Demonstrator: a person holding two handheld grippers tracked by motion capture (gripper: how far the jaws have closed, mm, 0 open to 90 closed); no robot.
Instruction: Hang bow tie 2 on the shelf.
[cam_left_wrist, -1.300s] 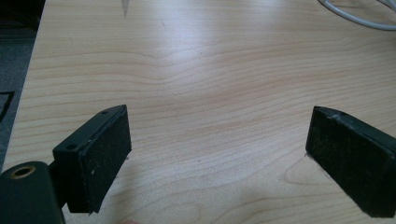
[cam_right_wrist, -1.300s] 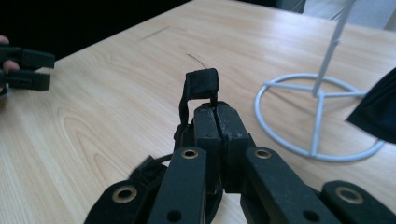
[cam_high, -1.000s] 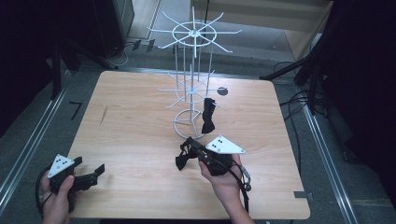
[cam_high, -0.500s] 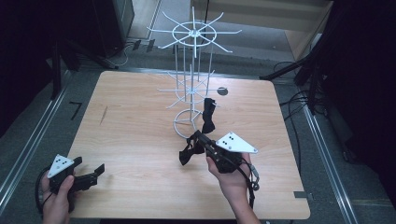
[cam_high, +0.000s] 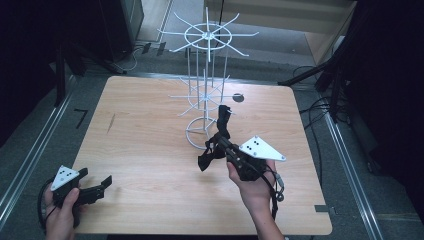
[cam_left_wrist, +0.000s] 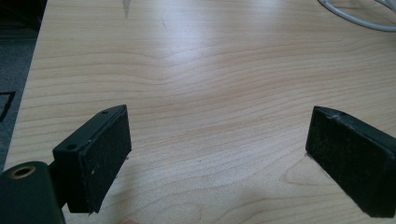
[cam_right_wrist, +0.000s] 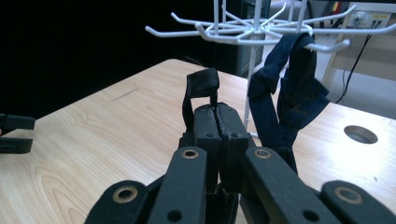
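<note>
- Your right claw (cam_high: 221, 145) sits near the middle of the wooden counter (cam_high: 150, 130), just in front of the white wire rack (cam_high: 206, 85). Its jaws are pressed together on a strip of the dark fabric piece (cam_high: 216, 140).
- In the right gripper view, the pinched strip loops up above the closed jaws of the right claw (cam_right_wrist: 217, 116); the rest of the dark fabric piece (cam_right_wrist: 289, 100) hangs beside them, draped over a hook on the rack's lower tier (cam_right_wrist: 261, 32).
- From above, the fabric runs from that lower hook down to the claw, with a loose end drooping toward the counter.
- Your left claw (cam_high: 95, 186) rests at the counter's near left corner, well apart from the rack. Its jaws are spread wide with nothing between them; the left gripper view shows bare wood between the pads (cam_left_wrist: 105, 156).
- A round hole (cam_high: 238, 97) lies in the counter behind the rack.
</note>
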